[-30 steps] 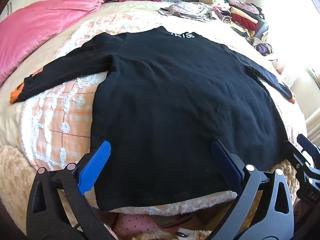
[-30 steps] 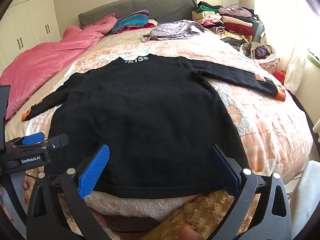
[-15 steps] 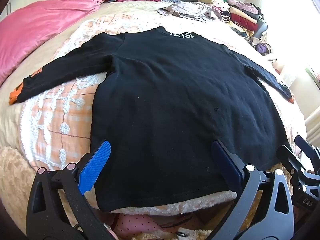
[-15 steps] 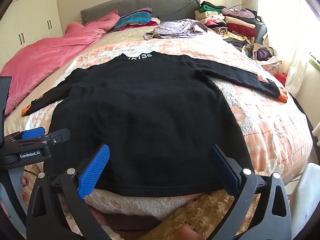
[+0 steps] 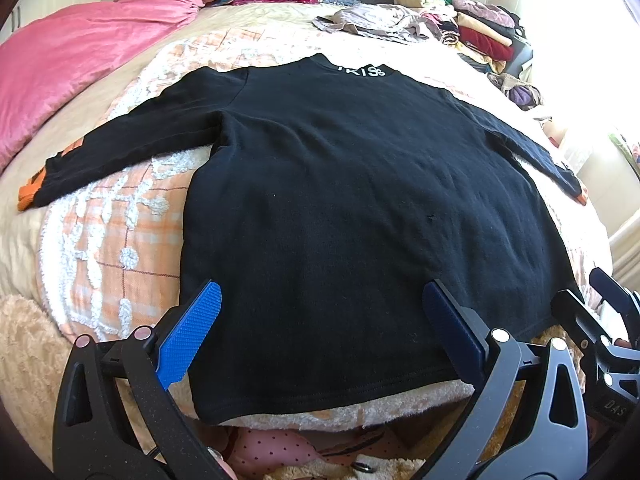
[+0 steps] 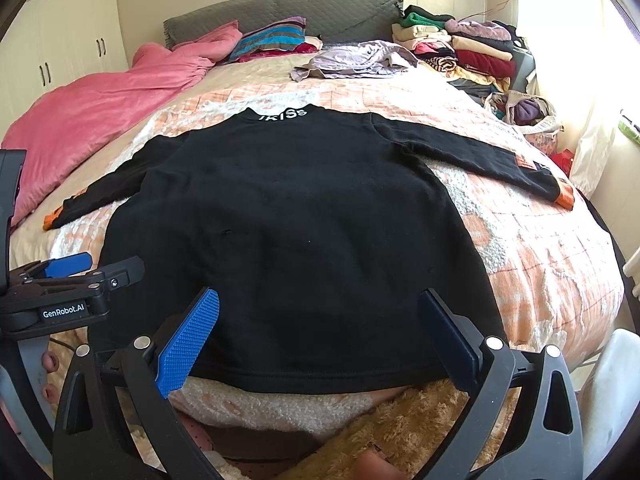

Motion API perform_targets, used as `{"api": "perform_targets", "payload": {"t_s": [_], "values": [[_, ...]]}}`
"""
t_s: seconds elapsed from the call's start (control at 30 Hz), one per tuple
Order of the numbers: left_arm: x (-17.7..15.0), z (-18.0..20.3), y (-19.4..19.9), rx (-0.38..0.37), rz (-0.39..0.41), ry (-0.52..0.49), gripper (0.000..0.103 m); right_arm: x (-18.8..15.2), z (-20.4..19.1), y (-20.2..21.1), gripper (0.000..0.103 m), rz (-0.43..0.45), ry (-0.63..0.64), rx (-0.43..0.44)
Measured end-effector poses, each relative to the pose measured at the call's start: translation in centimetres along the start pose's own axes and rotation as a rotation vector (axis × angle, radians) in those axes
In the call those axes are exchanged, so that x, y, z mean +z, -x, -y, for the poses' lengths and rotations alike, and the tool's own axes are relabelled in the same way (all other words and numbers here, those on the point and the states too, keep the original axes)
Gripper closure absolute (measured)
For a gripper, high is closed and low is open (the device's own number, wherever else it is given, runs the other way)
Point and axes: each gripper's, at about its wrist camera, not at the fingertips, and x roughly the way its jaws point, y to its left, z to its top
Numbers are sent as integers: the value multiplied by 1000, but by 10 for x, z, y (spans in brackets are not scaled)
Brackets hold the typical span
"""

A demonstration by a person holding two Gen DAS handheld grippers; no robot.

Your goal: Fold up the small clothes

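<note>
A black long-sleeved sweater lies flat on the bed, collar far, hem near, both sleeves spread out with orange cuffs. It also shows in the right wrist view. My left gripper is open and empty, hovering over the hem near its left part. My right gripper is open and empty over the hem near its right part. The left gripper shows at the left edge of the right wrist view; the right gripper shows at the right edge of the left wrist view.
A pink quilt lies along the bed's left side. A striped pillow and a grey garment lie near the headboard. Stacked folded clothes sit at the back right. A peach checked blanket covers the bed.
Both grippers have drawn back and risen slightly; the right wrist view now takes in more of the headboard and wall. The sweater has not moved.
</note>
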Motion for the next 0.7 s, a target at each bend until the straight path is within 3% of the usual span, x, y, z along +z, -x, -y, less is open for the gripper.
{"api": "perform_targets", "payload": {"t_s": [0.7], "values": [[0, 1, 2, 3, 6, -6, 8, -1, -2, 2, 4, 5, 2, -4]]}}
